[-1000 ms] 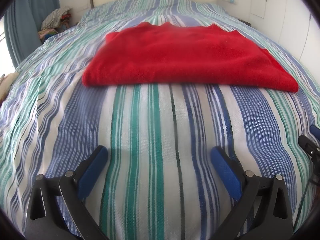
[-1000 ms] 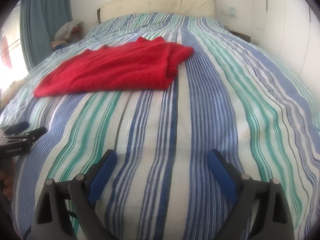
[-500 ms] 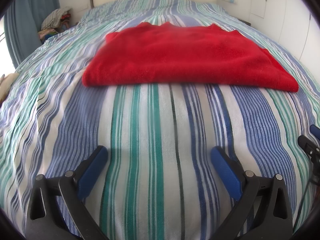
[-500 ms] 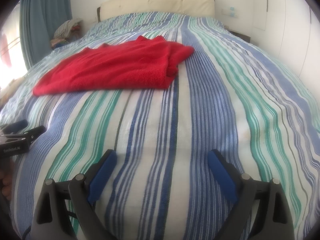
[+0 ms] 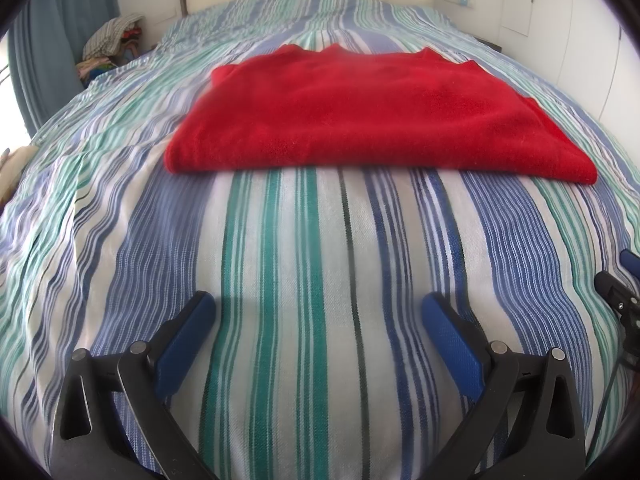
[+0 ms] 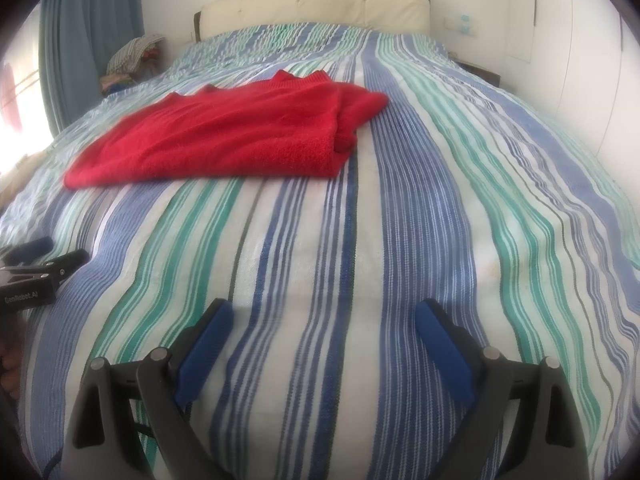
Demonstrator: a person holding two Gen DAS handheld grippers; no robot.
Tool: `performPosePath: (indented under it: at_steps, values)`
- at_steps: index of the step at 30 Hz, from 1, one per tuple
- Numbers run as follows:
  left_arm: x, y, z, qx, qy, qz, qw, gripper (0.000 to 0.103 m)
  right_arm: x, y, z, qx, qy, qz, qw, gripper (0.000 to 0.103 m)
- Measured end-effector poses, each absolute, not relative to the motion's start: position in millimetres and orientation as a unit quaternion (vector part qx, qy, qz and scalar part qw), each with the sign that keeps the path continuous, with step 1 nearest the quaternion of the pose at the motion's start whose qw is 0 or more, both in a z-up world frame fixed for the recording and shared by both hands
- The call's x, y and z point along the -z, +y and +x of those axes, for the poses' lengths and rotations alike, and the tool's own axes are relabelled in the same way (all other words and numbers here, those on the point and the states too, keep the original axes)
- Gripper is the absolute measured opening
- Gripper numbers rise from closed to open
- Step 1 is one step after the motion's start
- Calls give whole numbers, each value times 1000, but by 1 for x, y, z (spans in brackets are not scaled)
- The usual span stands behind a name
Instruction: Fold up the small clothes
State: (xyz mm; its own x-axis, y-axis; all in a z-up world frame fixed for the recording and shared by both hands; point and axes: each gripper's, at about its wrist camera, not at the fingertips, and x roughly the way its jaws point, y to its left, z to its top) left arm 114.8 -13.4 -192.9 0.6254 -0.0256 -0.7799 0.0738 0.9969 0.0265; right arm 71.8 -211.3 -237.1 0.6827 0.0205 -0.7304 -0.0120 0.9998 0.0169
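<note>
A red knit garment (image 5: 368, 116) lies folded flat on the striped bedspread (image 5: 304, 264), straight ahead in the left wrist view. The right wrist view has the same red garment (image 6: 232, 140) ahead and to the left. My left gripper (image 5: 318, 310) hovers open over bare bedspread short of the garment, nothing between its blue pads. My right gripper (image 6: 324, 316) is also open and holds nothing, farther right over the striped bedspread (image 6: 420, 220). Each gripper shows at the edge of the other's view: the right gripper (image 5: 624, 276) and the left gripper (image 6: 44, 254).
A cream headboard (image 6: 316, 4) closes the far end of the bed. A pile of clothes (image 5: 112, 48) sits beside the bed at the far left, next to a blue curtain (image 6: 92, 40). White cupboard doors (image 5: 592, 40) line the right side.
</note>
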Motion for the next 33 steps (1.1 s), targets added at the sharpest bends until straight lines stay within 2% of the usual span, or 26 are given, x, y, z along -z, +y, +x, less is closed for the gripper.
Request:
performPosePath:
  at_steps: [29,33]
  values:
    - [193,-14,116,27,433,30,901,102,239,-199,84,30,429,-46,902,98]
    - [187,-10,124,41,467,26,883,102,239,-201,85,29,432,-40,900,100]
